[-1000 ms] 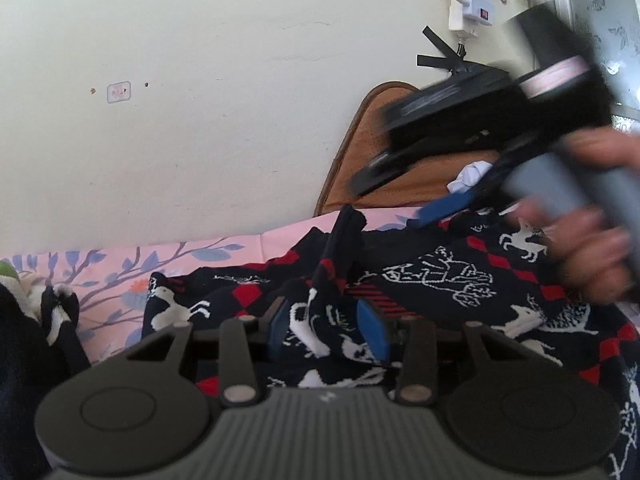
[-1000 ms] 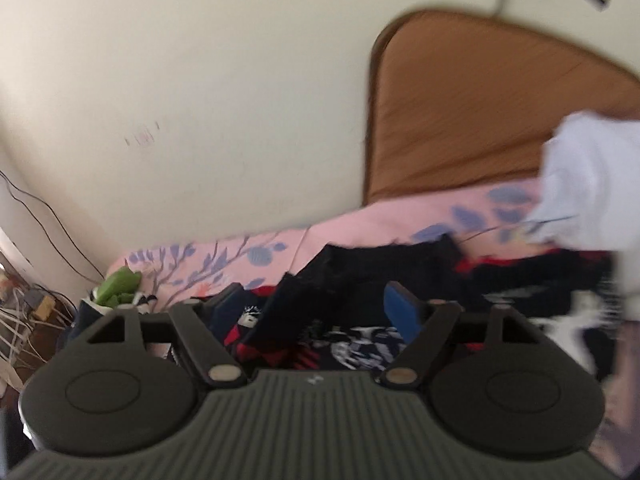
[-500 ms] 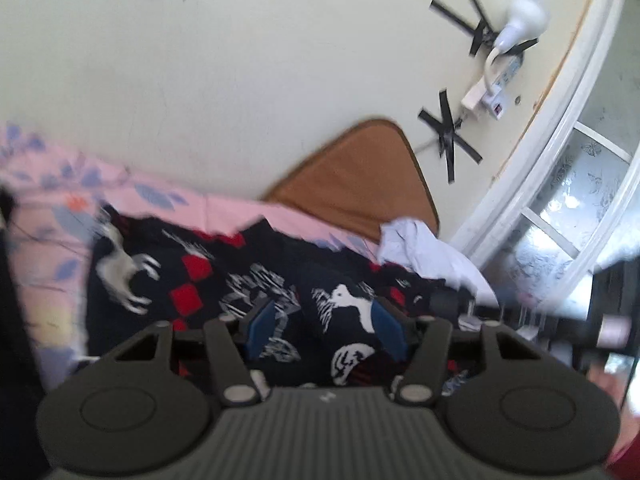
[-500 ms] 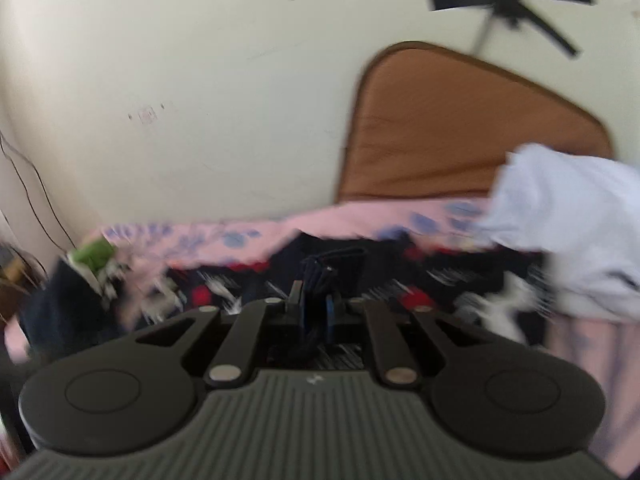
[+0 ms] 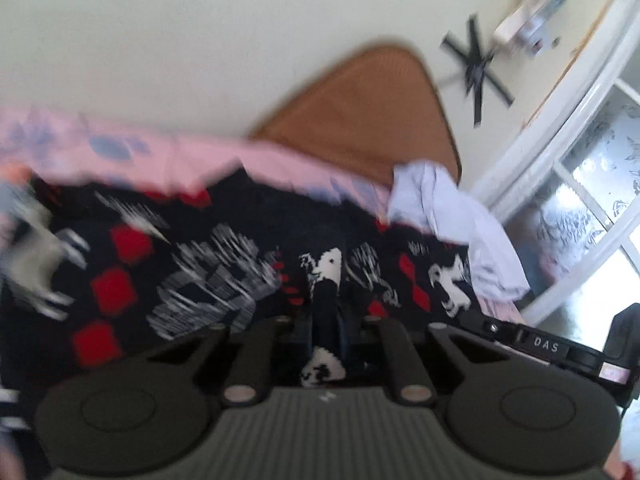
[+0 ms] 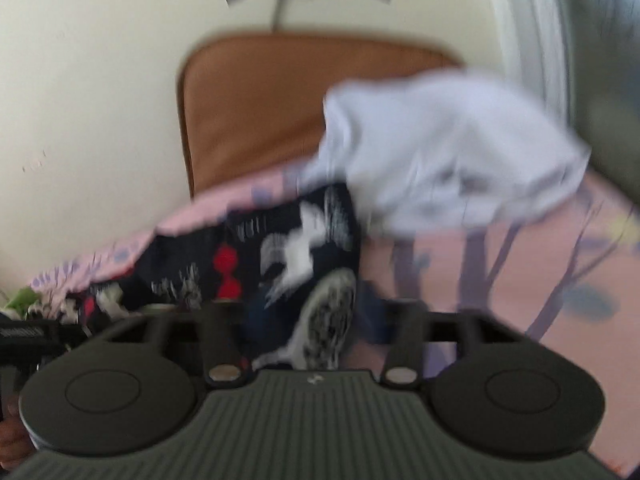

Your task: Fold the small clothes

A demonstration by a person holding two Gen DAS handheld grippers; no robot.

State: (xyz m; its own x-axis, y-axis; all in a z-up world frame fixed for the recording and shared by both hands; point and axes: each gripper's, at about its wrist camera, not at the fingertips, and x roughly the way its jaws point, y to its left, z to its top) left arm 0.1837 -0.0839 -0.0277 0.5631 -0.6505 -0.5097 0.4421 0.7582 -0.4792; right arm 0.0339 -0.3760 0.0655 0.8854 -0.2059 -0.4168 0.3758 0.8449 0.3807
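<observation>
A dark patterned garment [image 5: 208, 280], navy with red diamonds and white animal figures, is spread across the pink floral bed sheet [image 5: 132, 152], filling the middle and left of the left wrist view. In that view the left gripper [image 5: 326, 320] is seen at the lower centre with its fingers drawn together and clamped on a narrow ridge of the garment, which rises between them and runs straight away from the camera.

In the right wrist view the right gripper [image 6: 316, 320] sits at the lower centre, and a fold of the same garment [image 6: 296, 256] lies between its fingers; the jaws are opening, and whether the pads still press on the cloth cannot be told through the blur. The garment's right-hand edge is found just at that gripper, with bare sheet [image 6: 500, 280] to the right of the frame. A crumpled white garment [image 6: 440, 160] is heaped just beyond it in the upper right, touching or overlapping the dark one, in front of a brown headboard [image 6: 256, 100].

The garment's long axis is judged to run across the bed from one gripper to the other, each at one end of its near side. The coming fold is judged to turn on the left pinch being kept while the right side is regrasped.
</observation>
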